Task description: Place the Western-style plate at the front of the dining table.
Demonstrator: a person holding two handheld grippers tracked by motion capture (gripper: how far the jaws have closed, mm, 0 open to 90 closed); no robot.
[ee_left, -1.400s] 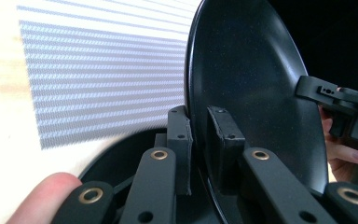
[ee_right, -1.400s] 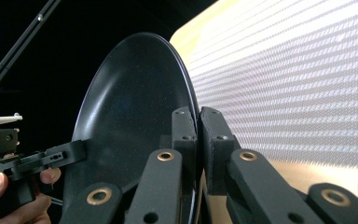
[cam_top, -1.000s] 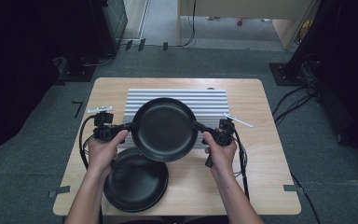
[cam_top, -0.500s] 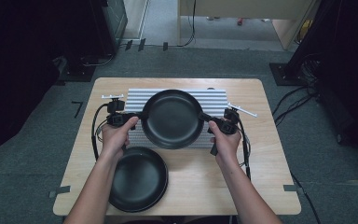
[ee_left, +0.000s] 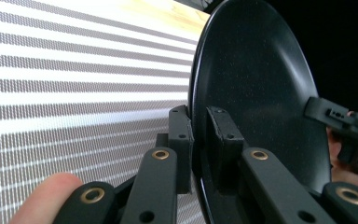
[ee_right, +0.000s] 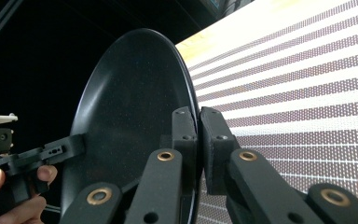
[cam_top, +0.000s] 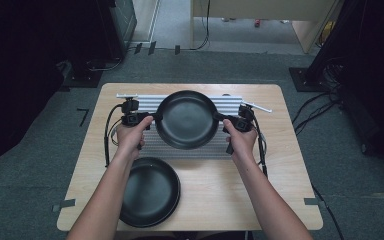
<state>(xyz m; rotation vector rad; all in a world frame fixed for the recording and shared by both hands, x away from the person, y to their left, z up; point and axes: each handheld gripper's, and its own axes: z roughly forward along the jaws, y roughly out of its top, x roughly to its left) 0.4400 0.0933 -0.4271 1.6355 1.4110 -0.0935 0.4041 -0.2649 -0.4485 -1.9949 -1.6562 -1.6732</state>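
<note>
Your left gripper (cam_top: 151, 119) and right gripper (cam_top: 221, 120) each pinch the rim of the raised black plate (cam_top: 187, 120), one on either side, jaws pressed onto the edge with the rim between the pads. Against the picture from a second ago, you have carried that plate farther from you: it then hung over the near edge of the ribbed grey mat (cam_top: 190, 145) and overlapped the second black plate (cam_top: 150, 191), and now it sits over the mat's far half, well apart from the second plate, which lies whole on the wooden table (cam_top: 280, 165) near your left forearm.

The held plate is round, so it has no long axis; its hollow face turns upward toward the high camera and it looks level between the two grippers. In the left gripper view the plate (ee_left: 256, 93) stands edge-on just beyond the jaws, with the striped mat (ee_left: 74, 84) to one side of them. In the right gripper view the plate (ee_right: 130, 121) rises the same way, the mat (ee_right: 298, 84) on the other side.

Your left hand (cam_top: 131, 136) and right hand (cam_top: 241, 142) wrap the gripper handles, forearms reaching forward and converging slightly, wrists roughly straight. Cables loop down from each gripper beside your wrists.
</note>
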